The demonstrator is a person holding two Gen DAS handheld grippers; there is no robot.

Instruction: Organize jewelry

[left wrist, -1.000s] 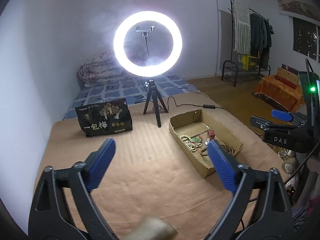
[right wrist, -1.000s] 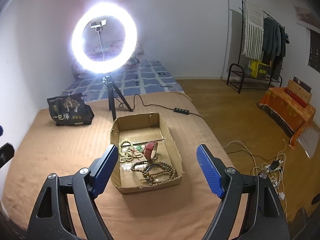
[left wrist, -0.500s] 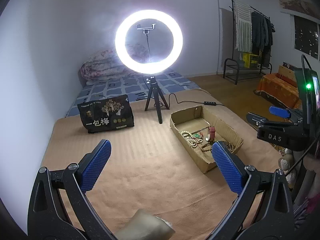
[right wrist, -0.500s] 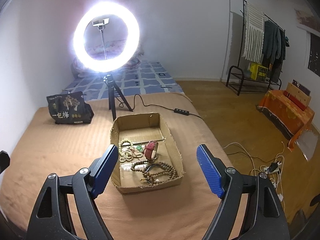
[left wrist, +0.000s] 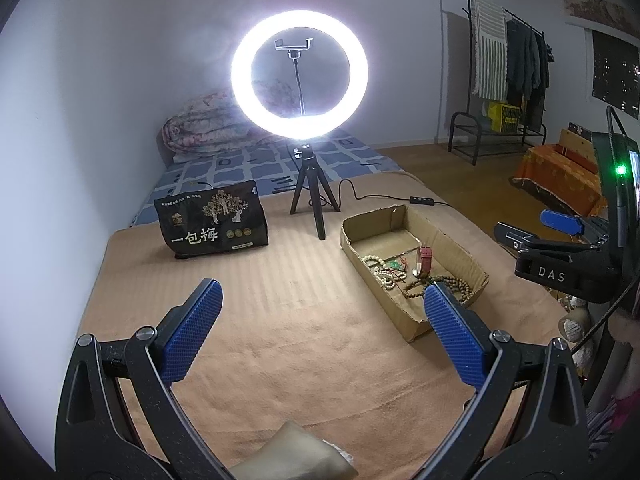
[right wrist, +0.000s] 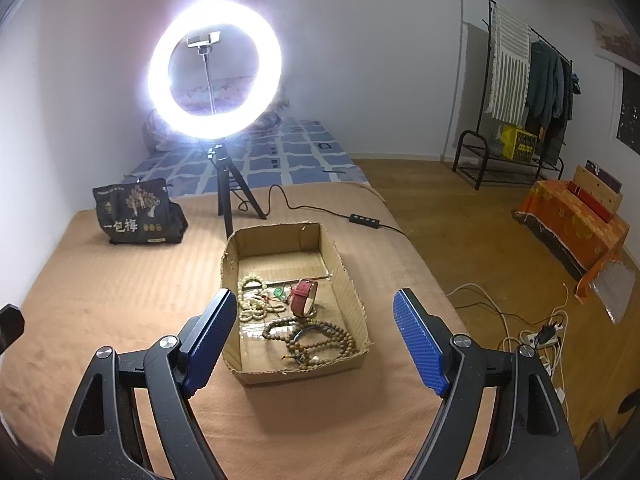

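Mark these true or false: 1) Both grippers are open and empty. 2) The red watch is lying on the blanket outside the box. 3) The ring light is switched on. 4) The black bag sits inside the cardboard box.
1) True: left gripper and right gripper are open and hold nothing.
2) False: the red watch is inside the cardboard box, beside the bead strands.
3) True: the ring light glows.
4) False: the black bag stands on the blanket, apart from the box.

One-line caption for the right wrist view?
Open right gripper hovers before a cardboard box of bead bracelets and a red watch.
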